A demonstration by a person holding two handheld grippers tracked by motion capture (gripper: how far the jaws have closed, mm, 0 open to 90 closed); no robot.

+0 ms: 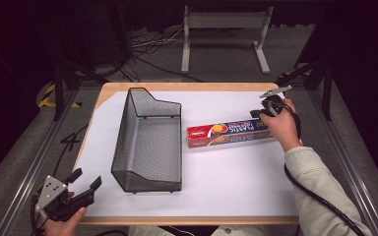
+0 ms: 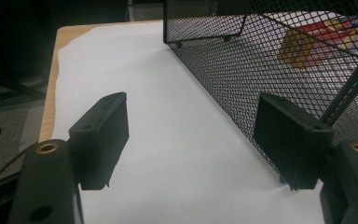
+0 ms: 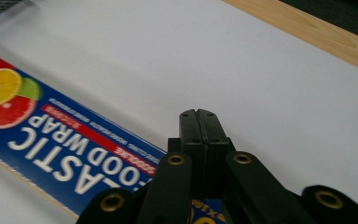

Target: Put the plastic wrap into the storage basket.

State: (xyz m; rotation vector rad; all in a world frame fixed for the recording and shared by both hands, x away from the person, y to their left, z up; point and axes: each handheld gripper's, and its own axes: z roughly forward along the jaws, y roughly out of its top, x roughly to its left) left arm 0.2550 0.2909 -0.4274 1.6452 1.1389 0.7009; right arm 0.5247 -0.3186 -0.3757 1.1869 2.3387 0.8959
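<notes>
Wooden table (image 1: 109, 88), white sheet (image 1: 226, 172), grey floor (image 1: 10, 167)

"PLASTIC FOOD WRAP" on box (image 3: 70, 154)

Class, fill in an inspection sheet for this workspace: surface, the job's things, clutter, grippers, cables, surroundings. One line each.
Surface: wooden table covered by a white sheet.
Job's things: plastic food wrap box lying flat, right of an empty black mesh basket, apart from it.
Clutter: nothing seen.
Grippers: left hand-held gripper open at the near left corner, holding nothing; right hand-held gripper shut, jaws together above the box's right end.
Cables: one trails from the right hand-held gripper; loose ones on the floor.
Surroundings: grey metal stand, dark carpet.
</notes>
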